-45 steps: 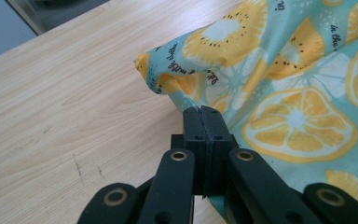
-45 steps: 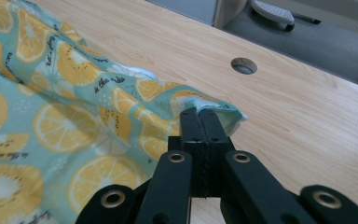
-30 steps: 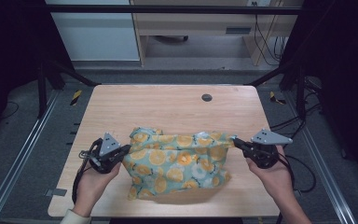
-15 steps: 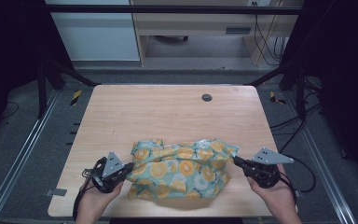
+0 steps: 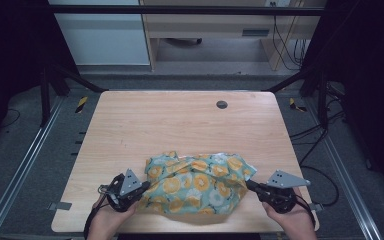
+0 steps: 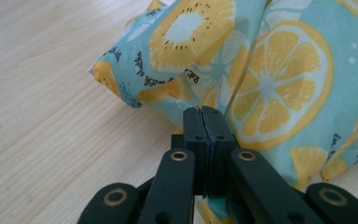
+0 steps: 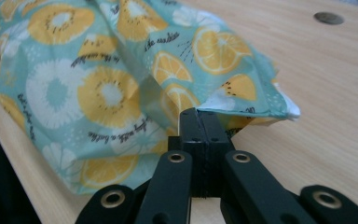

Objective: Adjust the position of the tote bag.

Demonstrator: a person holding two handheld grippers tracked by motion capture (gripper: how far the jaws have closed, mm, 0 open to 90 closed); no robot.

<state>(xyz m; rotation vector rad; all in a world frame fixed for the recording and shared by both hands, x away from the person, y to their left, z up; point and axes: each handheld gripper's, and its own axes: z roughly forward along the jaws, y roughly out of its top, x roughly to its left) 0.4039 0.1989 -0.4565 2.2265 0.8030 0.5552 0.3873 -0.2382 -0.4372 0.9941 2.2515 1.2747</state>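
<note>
High view shows a teal cloth (image 5: 196,184) printed with orange and yellow citrus slices lying bunched on the near part of a light wooden table (image 5: 170,125), stretched between the two grippers. The left gripper (image 5: 139,192) sits at the cloth's left end and the right gripper (image 5: 250,185) at its right end, each held by a hand (image 5: 111,220) that comes in from the bottom edge; the other hand (image 5: 292,220) is at the near right corner of the table. The cloth's near edge lies close to the table's front edge.

Left gripper view shows its two black jaws pressed together with a fold of the cloth (image 6: 261,79) clamped between them, the fabric rising in folds just beyond the tips. Right gripper view shows the same: jaws closed tight on the cloth's (image 7: 98,84) edge, with a corner of the fabric jutting out to the right just above the wood.

A small dark round fitting (image 5: 222,104) is set in the tabletop toward the far side, well apart from the cloth. No containers stand on the table.
</note>
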